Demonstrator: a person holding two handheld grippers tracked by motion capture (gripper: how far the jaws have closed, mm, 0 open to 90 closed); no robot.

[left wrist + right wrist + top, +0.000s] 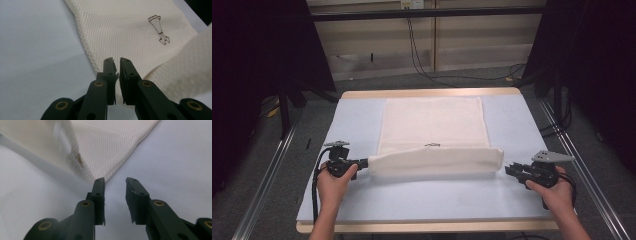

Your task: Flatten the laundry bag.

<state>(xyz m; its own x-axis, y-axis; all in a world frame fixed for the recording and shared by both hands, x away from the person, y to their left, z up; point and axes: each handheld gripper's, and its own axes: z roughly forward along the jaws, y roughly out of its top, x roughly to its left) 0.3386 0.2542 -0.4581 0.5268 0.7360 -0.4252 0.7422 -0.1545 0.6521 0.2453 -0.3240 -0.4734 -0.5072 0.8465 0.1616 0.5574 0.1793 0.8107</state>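
Cream towel [434,135] half-folded on table [362,200]: near edge lifted over. Left gripper [362,162] pinches its left corner; right gripper [512,170] spread, empty, beside right corner. Fold unfinished.

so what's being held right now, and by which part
The left gripper is shut on the cream towel's folded-over near left corner; the right gripper holds nothing.

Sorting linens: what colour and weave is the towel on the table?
Cream towel with a fine waffle-like weave; clearest in the left gripper view.
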